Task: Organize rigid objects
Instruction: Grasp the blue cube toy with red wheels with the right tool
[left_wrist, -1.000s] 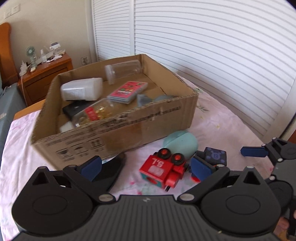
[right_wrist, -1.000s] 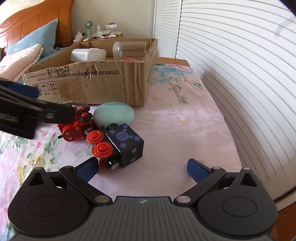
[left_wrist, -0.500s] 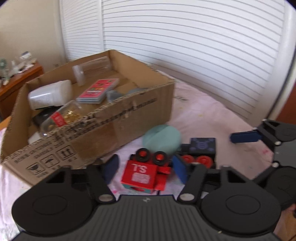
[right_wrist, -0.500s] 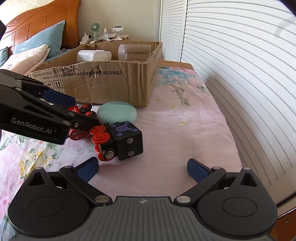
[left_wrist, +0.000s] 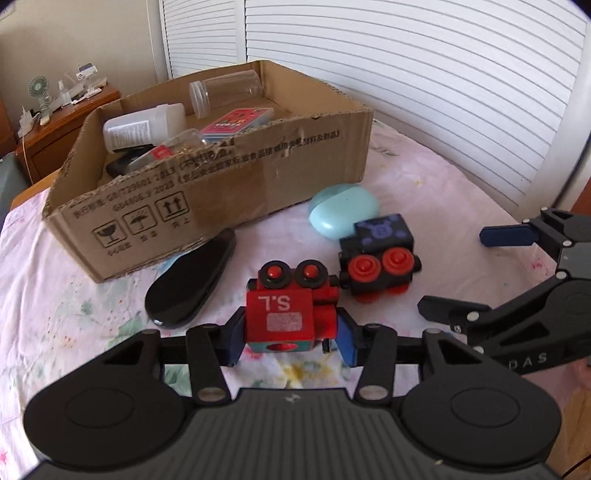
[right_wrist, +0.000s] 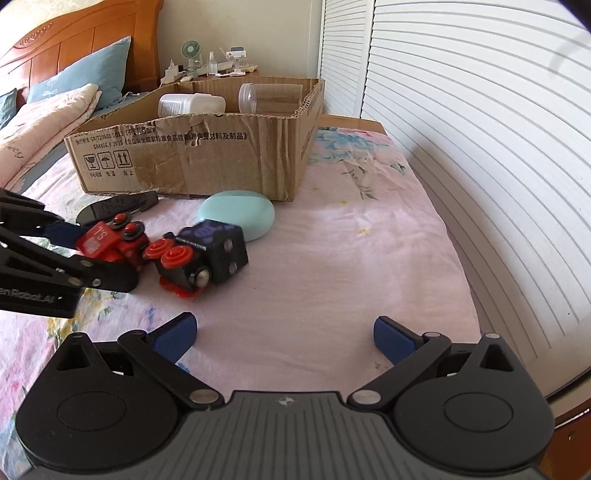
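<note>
My left gripper (left_wrist: 290, 341) is shut on a red toy train block (left_wrist: 286, 314) marked "S.L", on the floral bedsheet; it also shows in the right wrist view (right_wrist: 110, 242). A black toy train block (left_wrist: 378, 258) with red wheels lies on its side just right of it, also in the right wrist view (right_wrist: 203, 256). A teal oval case (left_wrist: 343, 208) lies behind it, near the cardboard box (left_wrist: 221, 184). My right gripper (right_wrist: 282, 338) is open and empty above bare sheet, right of the toys.
The box holds a clear jar (left_wrist: 225, 92), a white bottle (left_wrist: 144, 125), a red card pack (left_wrist: 238, 122) and other items. A black oval object (left_wrist: 188, 284) lies by the box's front. White louvred doors (right_wrist: 480, 147) run along the right; pillows (right_wrist: 37, 122) lie left.
My left gripper has moved in on the red train block and closed on it. The black train block has tipped onto its side. The right gripper has barely moved.
</note>
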